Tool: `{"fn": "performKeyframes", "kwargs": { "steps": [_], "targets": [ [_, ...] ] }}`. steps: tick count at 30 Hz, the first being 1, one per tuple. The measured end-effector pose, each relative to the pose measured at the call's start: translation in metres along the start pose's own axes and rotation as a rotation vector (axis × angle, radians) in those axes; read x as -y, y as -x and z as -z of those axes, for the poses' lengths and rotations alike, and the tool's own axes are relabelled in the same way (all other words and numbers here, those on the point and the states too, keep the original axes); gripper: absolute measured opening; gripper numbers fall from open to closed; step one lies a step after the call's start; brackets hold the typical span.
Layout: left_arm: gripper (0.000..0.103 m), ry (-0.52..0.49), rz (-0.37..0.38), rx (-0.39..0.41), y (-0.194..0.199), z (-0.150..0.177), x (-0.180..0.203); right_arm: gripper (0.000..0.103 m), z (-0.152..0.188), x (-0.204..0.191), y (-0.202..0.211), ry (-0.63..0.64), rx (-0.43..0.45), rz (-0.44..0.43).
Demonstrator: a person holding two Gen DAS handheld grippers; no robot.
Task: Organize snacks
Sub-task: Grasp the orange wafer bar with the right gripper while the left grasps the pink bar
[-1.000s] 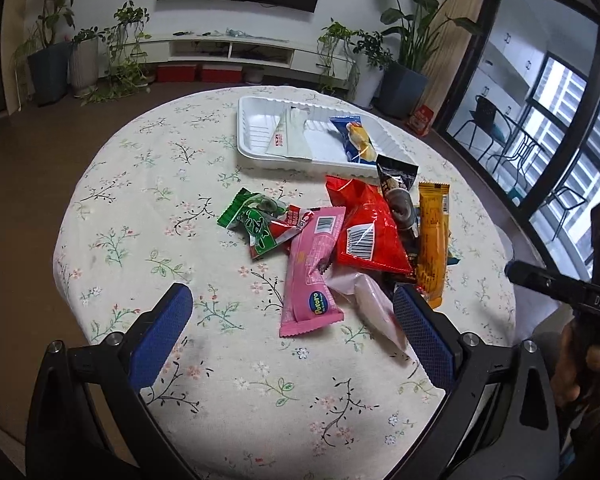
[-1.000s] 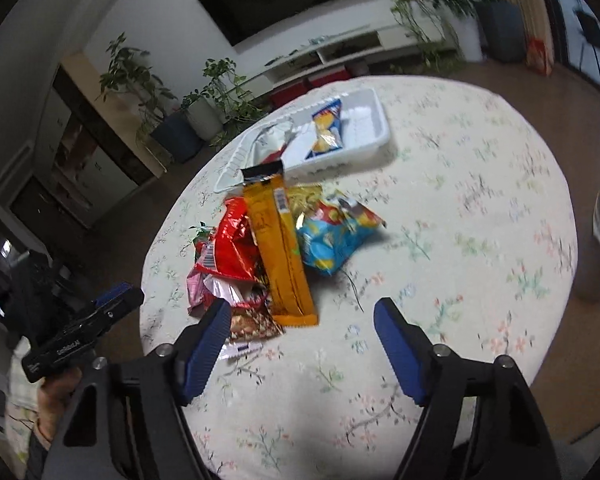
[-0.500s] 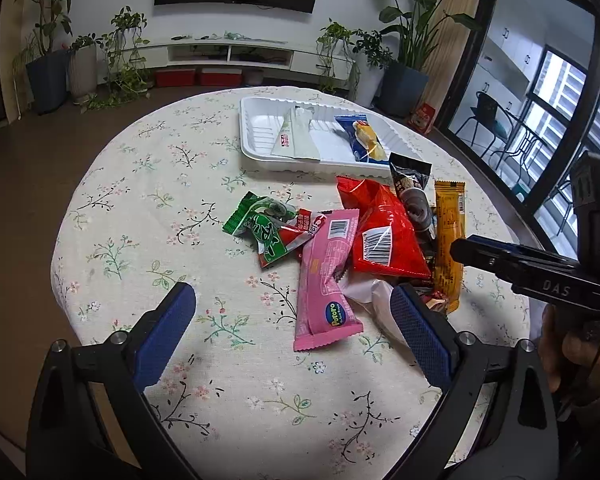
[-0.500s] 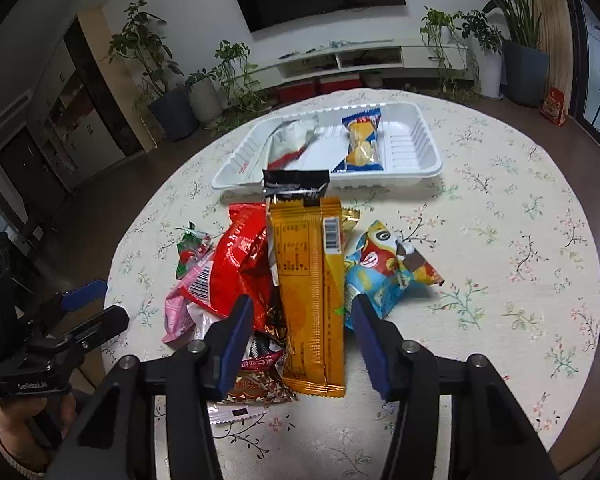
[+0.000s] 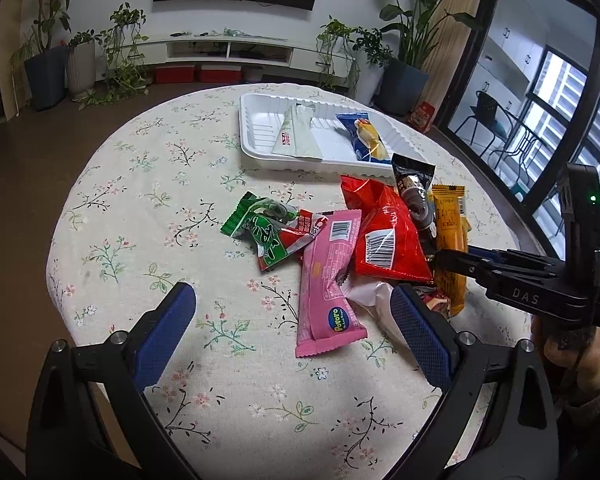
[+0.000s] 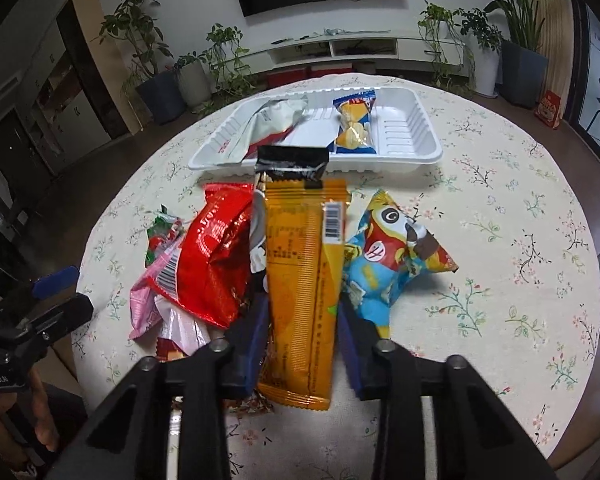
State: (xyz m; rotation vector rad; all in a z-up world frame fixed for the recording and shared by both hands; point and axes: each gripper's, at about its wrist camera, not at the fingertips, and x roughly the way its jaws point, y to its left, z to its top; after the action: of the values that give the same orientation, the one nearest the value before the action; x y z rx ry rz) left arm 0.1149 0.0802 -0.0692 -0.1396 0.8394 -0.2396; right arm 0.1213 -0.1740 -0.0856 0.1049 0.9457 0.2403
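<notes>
As seen from the left wrist, the left tool [image 5: 292, 334] hangs with its blue pads wide apart and empty above the near edge of the flowered worktop [image 5: 140, 200]. Beyond it lies a heap of snacks: a pink Pororo wrapper [image 5: 328, 280], a green packet [image 5: 260, 232], a red bag [image 5: 384, 236], a black sachet [image 5: 414, 188] and a long orange bar wrapper [image 5: 450, 232]. Farther back stands a white tray [image 5: 260, 128] holding a pale sachet [image 5: 296, 136] and a blue-and-yellow snack pack [image 5: 362, 132]. At the right edge, the right tool [image 5: 440, 258] reaches in side-on to the orange bar wrapper; whether its pads touch cannot be told from this view.

From the right wrist, the gap is shown directly: the right tool's fingers [image 6: 252, 336] straddle the near half of the orange bar wrapper, jaws closing, pads at or just beside its long edges. A blue cartoon-printed bag [image 6: 384, 264], hidden in the other view, lies just right of the wrapper. The left tool appears at the far left, held in a hand [image 6: 32, 412].
</notes>
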Motion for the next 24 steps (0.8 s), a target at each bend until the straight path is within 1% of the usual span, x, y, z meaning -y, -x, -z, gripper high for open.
{"fn": "performKeyframes", "kwargs": {
  "steps": [1,2,6,12,15,18,19,20,21,22,23,24],
  "targets": [
    [0.099,-0.008,-0.007,-0.009,-0.002,0.000,0.002,0.024,0.001,0.001,-0.001,-0.003,-0.007,-0.002],
    [0.099,-0.013,-0.009,-0.013,-0.004,0.000,0.002,0.020,0.002,0.003,-0.002,-0.007,-0.016,-0.006],
    [0.099,-0.028,-0.009,-0.024,-0.006,-0.002,0.006,0.019,0.006,0.011,0.002,-0.052,-0.012,-0.036],
    [0.099,-0.069,-0.022,-0.045,-0.012,-0.013,0.012,0.019,0.012,0.019,0.014,-0.073,0.008,-0.061],
    [0.099,-0.105,-0.027,-0.085,-0.023,-0.019,0.017,0.019,0.016,0.024,0.018,-0.079,0.023,-0.076],
    [0.098,-0.170,-0.070,-0.127,-0.034,-0.024,0.024,0.019,0.019,0.030,0.021,-0.095,0.032,-0.087],
    [0.096,-0.179,-0.072,-0.135,-0.036,-0.025,0.025,0.019,0.019,0.032,0.021,-0.098,0.034,-0.087],
    [0.083,-0.185,-0.065,-0.152,-0.041,-0.027,0.026,0.019,0.019,0.034,0.022,-0.102,0.037,-0.088],
    [0.068,-0.182,-0.056,-0.173,-0.046,-0.028,0.025,0.019,0.018,0.036,0.022,-0.107,0.039,-0.092],
    [0.061,-0.171,-0.047,-0.201,-0.052,-0.029,0.022,0.018,0.018,0.037,0.022,-0.111,0.040,-0.095],
    [0.048,-0.160,-0.037,-0.233,-0.059,-0.028,0.020,0.018,0.019,0.039,0.023,-0.115,0.041,-0.099],
    [0.046,-0.156,-0.027,-0.252,-0.064,-0.027,0.018,0.018,0.019,0.040,0.024,-0.117,0.044,-0.102]
  ]
}}
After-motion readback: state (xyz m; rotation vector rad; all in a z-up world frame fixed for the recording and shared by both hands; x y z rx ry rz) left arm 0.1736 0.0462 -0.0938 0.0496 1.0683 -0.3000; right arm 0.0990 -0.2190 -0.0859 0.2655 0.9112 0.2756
